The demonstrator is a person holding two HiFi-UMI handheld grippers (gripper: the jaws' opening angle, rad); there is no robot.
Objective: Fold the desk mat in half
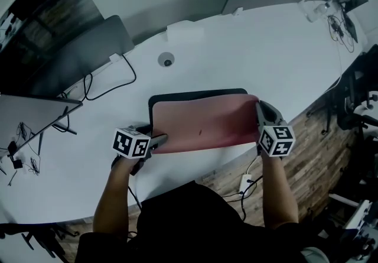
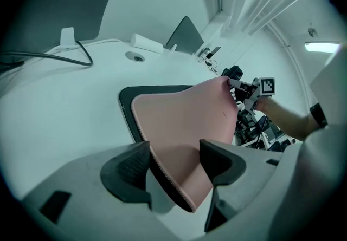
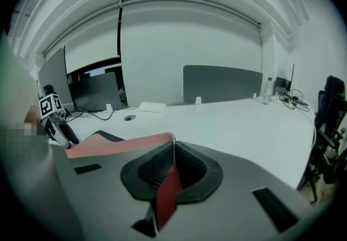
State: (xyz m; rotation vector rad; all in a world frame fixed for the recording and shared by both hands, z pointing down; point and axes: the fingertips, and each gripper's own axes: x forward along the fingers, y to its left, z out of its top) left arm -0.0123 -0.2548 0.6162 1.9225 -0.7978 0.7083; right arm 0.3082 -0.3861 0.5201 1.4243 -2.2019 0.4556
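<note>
white desk (image 1: 266, 49) bears half-folded mat (image 1: 204, 123)

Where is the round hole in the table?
In the head view, the round hole sits just beyond the desk mat, toward its left end, beside the white box.

Office: white desk (image 1: 266, 49), monitors (image 1: 80, 58), chair (image 3: 332, 121)

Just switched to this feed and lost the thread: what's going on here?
A person is folding a black desk mat with a pink underside on the white table. The near half is turned over, pink side up, almost reaching the far black edge. The right tool is clamped on the flap's right corner. The left tool stands wide open, the left corner between its jaws but not gripped.
</note>
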